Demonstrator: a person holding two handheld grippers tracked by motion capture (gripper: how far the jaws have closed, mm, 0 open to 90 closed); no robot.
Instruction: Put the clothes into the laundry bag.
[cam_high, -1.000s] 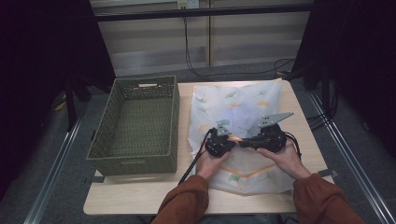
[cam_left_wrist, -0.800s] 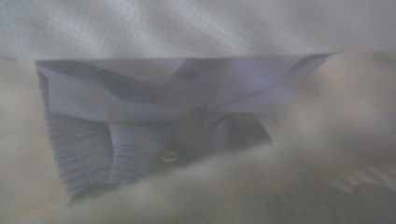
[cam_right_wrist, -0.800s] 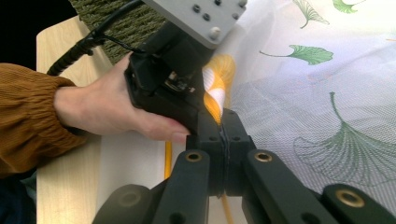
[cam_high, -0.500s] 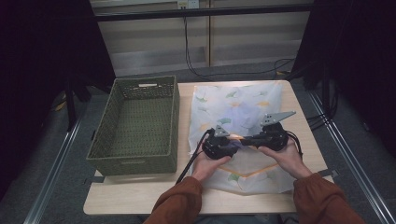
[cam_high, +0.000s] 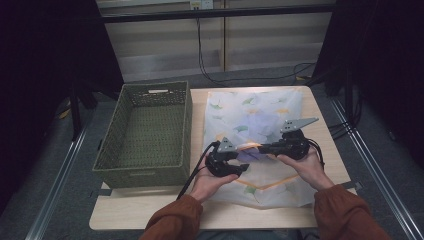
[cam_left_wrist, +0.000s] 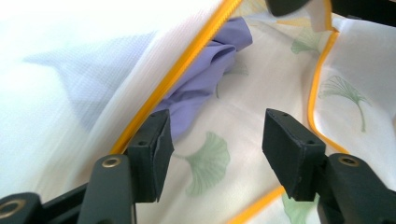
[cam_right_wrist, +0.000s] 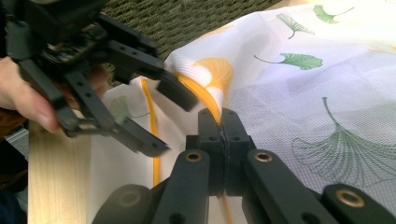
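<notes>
Mesh bag (cam_high: 260, 125) holds purple cloth (cam_left_wrist: 205, 88); right tongs (cam_right_wrist: 223, 122) pinch its zipper edge, left tongs (cam_left_wrist: 215, 144) wide.

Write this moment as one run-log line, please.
left gripper: open at mesh bag opening | right gripper: shut on yellow zipper edge | basket: empty

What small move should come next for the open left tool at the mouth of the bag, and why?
Probably ease the left tool forward and shut it on the purple cloth. Its jaws stand open inside the bag, beside the yellow zip, while the right tool pinches the zip edge and holds the mouth up.
</notes>
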